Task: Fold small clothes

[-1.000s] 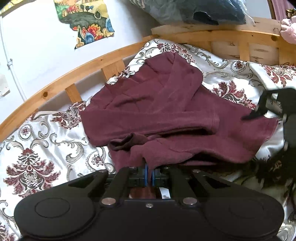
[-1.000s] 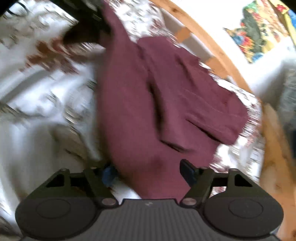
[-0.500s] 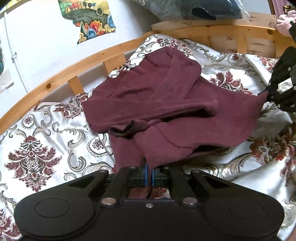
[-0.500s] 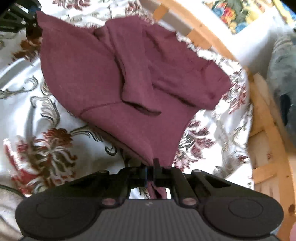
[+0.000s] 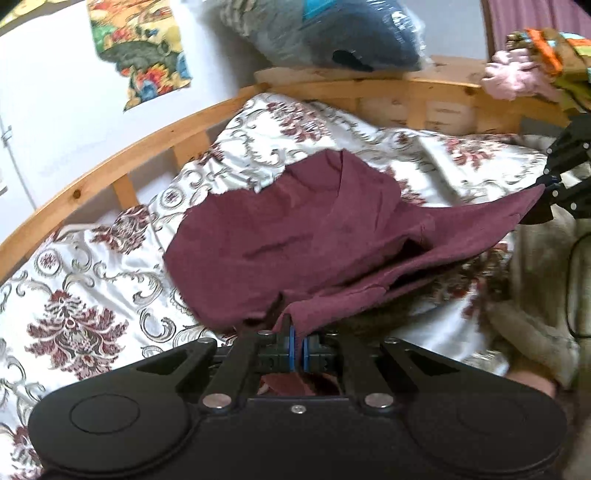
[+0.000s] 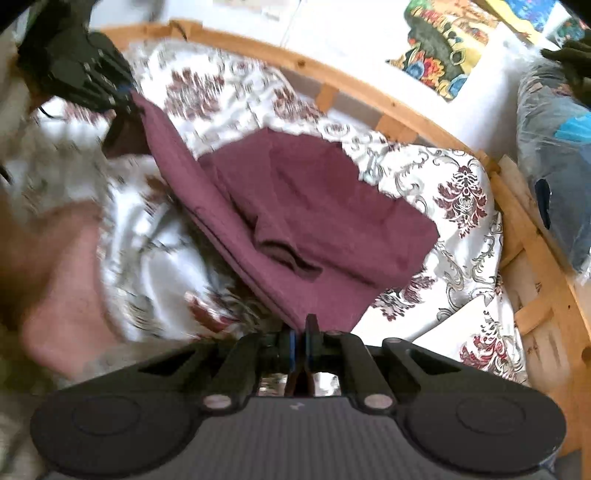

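We are in the middle of a fold: the dark maroon knit garment (image 5: 295, 240) lies on the floral satin bedspread (image 5: 74, 288), and we hold its near hem lifted at two corners. The left gripper (image 5: 297, 347) has its jaws closed on one corner of the hem, and the right gripper (image 6: 301, 345) has its jaws closed on the other, so the edge hangs taut between them while the far part, with a sleeve already crossed over the body, rests on the bed.

We judge the next move to be carrying both corners forward together, level with each other, and laying the hem over the far part before we let go.

The curved pine bed rail (image 5: 122, 158) runs close behind the garment, and a plastic-wrapped blue bundle (image 5: 332, 33) sits above it, so forward room is limited. The bedspread to the left lies open; the right side shows rumpled bedding.
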